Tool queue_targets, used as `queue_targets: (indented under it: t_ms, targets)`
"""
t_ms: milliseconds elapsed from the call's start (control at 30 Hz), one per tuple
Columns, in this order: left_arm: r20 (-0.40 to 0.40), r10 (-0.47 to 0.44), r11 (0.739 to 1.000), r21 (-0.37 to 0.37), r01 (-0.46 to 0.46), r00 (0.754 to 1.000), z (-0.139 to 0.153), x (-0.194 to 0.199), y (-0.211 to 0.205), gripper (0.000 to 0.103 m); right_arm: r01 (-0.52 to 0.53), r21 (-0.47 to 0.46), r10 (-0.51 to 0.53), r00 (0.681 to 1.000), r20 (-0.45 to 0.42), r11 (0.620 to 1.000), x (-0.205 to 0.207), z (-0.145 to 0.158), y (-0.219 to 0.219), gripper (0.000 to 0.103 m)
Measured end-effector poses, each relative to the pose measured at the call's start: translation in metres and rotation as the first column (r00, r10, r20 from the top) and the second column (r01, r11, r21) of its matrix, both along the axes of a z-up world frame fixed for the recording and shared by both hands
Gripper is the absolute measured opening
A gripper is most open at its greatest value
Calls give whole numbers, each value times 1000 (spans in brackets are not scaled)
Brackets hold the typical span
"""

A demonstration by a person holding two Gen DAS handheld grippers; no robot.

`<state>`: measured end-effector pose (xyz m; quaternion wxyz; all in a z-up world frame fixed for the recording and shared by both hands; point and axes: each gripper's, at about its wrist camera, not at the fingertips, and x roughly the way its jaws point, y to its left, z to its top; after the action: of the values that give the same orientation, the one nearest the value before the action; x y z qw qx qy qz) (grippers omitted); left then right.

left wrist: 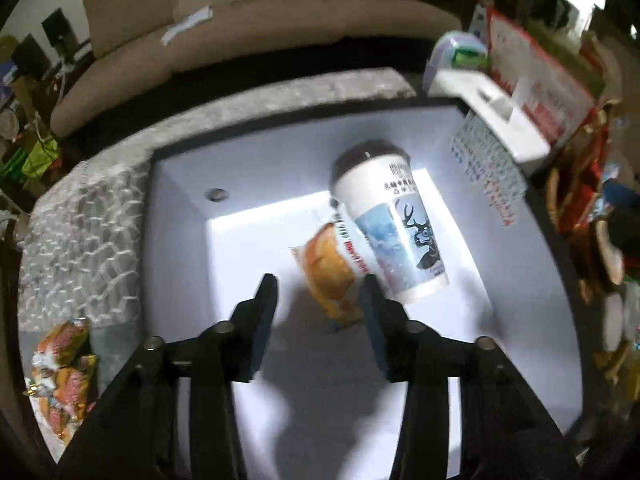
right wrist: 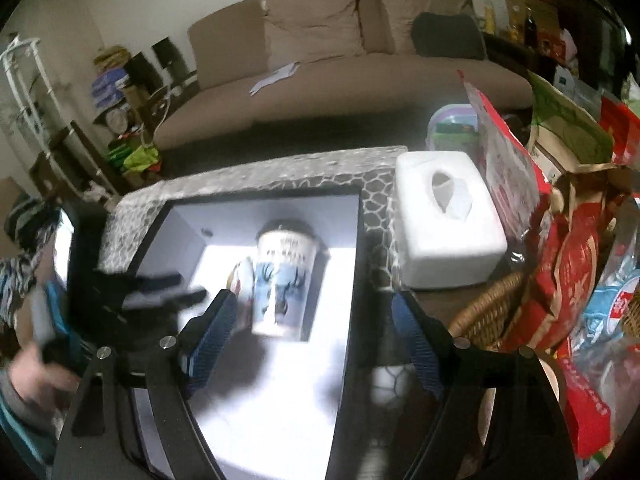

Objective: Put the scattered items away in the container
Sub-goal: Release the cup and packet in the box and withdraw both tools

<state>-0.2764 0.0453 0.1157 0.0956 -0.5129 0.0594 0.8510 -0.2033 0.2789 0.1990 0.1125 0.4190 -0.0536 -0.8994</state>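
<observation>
A large box [left wrist: 176,240] with white inner walls and a dark rim is seen from above on a table covered by a grey cloth with a scale-like pattern [left wrist: 80,248]. Its floor is brightly lit and largely bare toward the near side and the left wall, where a small round hole is visible. Along the right rim, a white rectangular tissue box [right wrist: 448,216] is set just beside the container, with a woven wicker basket [right wrist: 488,312] and red packaging crowded close behind it, so little free room is left on that side. A beige sofa [right wrist: 340,68] is seen well beyond the far edge.

Inside the container, a tall white paper cup with a dark lid and a blue deer print [left wrist: 394,224] lies tilted on its side, touching an orange-and-white snack packet [left wrist: 332,268] beneath its left edge. Two more orange foil snack packets [left wrist: 60,368] remain outside, on the cloth by the left rim.

The left gripper [left wrist: 320,292] is held over the container floor with its jaws narrowly parted; nothing is clamped, though the right fingertip is seen at the cup's base. The right gripper [right wrist: 312,316] is held wide apart above the right rim, with nothing between its blue-padded fingers [right wrist: 212,332].
</observation>
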Motion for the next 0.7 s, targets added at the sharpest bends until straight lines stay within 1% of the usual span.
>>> queue_targets:
  t_ms: [67,100,167,200,233,300,367,433,533,633,700]
  targets:
    - [-50,19,1000,-11,-19,999,21,17,-20,47,-11,-8,11,1000,4,1000,7,0,-6,82]
    - [-66,24,1000,-3,-24,998,29,25,-30,47,-23,-16,23,1000,2,1000,11,1,-10,82]
    - [-100,27,998,51,-22,995,50,50,-55,50,-45,-19,45,999,-5,999,19,4,-20,81]
    - [-119,31,998,65,-24,992,58,61,-68,57,-60,-19,60,998,-10,998,26,6,-26,81]
    - [-141,39,997,70,-29,989,64,69,-77,70,-78,-18,77,997,-12,997,32,9,-35,81]
    - [-205,72,996,71,-58,976,76,101,-101,86,-113,-16,113,993,-12,993,45,14,-53,81]
    - [-240,96,995,60,-84,966,80,131,-127,87,-127,-26,127,992,-11,992,55,18,-66,81]
    - [-235,119,992,65,-107,965,79,152,-148,87,-132,-43,131,991,-10,990,67,22,-77,81]
    - [-231,172,983,99,-153,958,73,191,-183,87,-144,-43,144,990,-4,989,87,26,-95,81]
    - [-245,219,974,110,-198,944,59,228,-217,89,-169,-43,169,986,-5,985,112,27,-117,82]
    - [-246,256,966,97,-239,935,40,250,-242,90,-195,-38,195,981,-3,980,128,25,-136,82]
